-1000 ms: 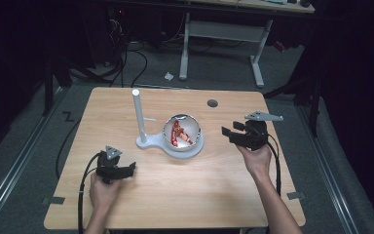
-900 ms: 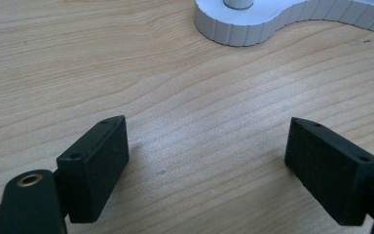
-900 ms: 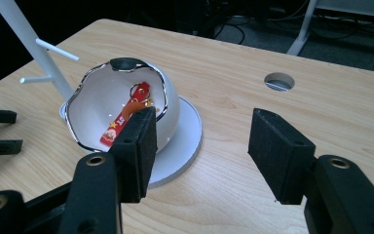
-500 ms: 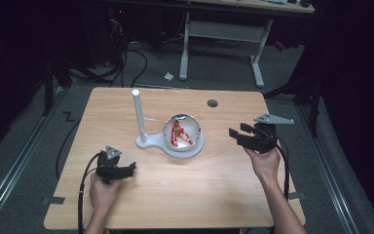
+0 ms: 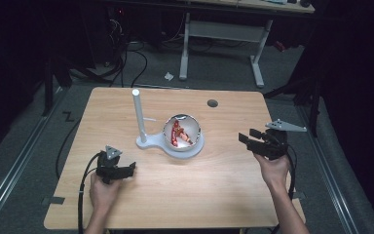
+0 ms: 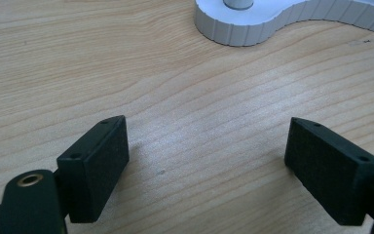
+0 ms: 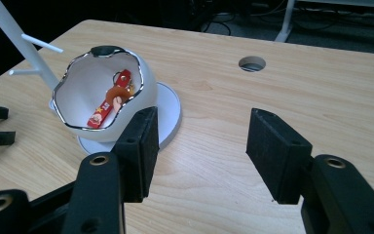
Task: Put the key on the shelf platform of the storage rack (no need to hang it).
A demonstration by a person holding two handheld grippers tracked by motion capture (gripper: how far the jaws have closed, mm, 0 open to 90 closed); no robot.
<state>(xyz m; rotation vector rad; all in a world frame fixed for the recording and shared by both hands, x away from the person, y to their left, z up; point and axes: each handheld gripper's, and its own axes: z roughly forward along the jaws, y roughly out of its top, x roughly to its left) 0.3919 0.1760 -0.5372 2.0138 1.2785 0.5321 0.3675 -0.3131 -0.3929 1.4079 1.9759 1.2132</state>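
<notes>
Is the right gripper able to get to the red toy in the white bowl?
Probably yes. The right gripper is open, with bare table between it and the white bowl. The red toy lies uncovered, and the bowl's open side faces the gripper.

**A lab, set up for recording**

I'm working in what looks like a lab or test room, not a home. My desk point(image 5: 126, 204) is a plain wooden top with a cable hole point(image 5: 212, 103), standing alone on grey carpet point(image 5: 19, 146). Metal rails point(image 5: 9, 170) run along the floor on both sides, and black cables point(image 5: 126, 53) lie loose behind. A second desk point(image 5: 219, 29) on white metal legs stands farther back. The surroundings are dark, with light falling on my desk alone.
</notes>
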